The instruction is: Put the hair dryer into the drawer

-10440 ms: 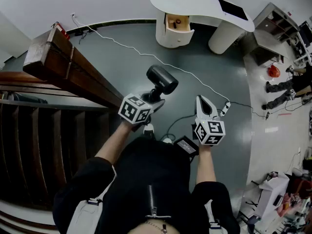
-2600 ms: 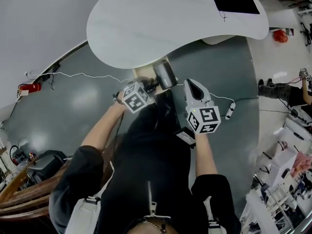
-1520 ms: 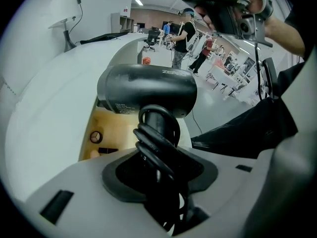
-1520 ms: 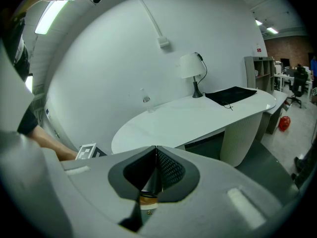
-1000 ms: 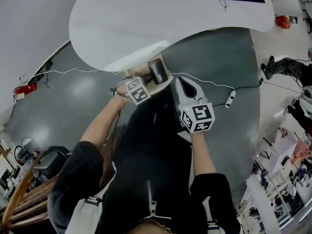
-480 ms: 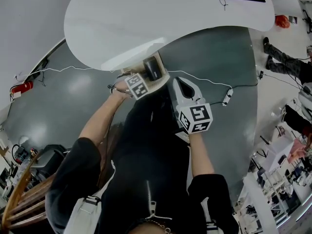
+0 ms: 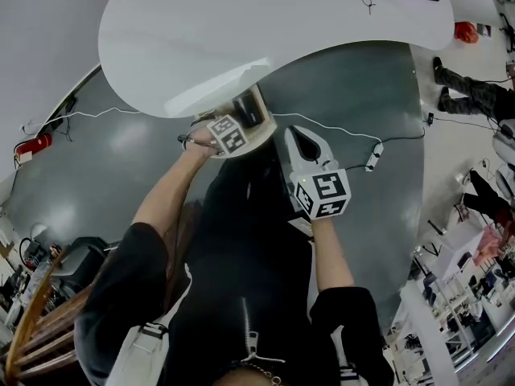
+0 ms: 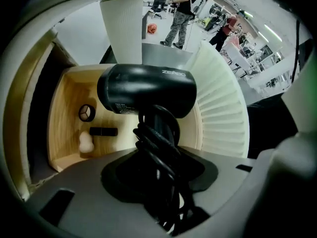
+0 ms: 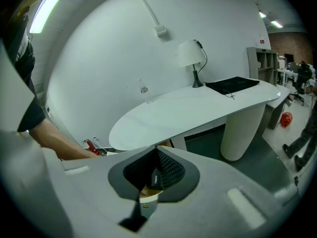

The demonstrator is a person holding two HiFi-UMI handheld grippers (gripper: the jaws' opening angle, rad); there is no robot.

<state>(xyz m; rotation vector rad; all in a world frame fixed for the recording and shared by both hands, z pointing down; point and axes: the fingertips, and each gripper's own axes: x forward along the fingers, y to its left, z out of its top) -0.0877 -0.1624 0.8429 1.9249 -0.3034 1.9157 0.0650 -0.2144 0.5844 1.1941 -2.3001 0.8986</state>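
The hair dryer (image 8: 146,90) was clamped by its handle in the left gripper (image 8: 159,150), whose jaws were closed on the handle and on the black cord (image 8: 157,165) wound round it. The barrel lay crosswise above the open drawer (image 8: 63,100), and the left gripper view did not show it touching the wooden floor. The right gripper (image 7: 300,137) hovered just beside, near the drawer front, its jaws together at the tips with nothing gripped between them.

Inside the drawer, at its left end, lay a small ring (image 8: 87,113), a dark stick (image 8: 103,131) and a pale rounded piece (image 8: 86,143). The right part of the floor, under the barrel, looked bare. The white desk top (image 7: 265,30) overhung the drawer, and the ribbed pedestal (image 8: 223,103) curved off to the right.

To do this step well, the dryer probably wanted lowering onto that bare right part, with the barrel kept level along the length of the drawer so neither end caught a wall or the desk edge above. The jaws were best opened only once the barrel rested on the wood, because the loose cord could snag on them or spill over the front rim and block the drawer from closing. The small things on the left were best left undisturbed
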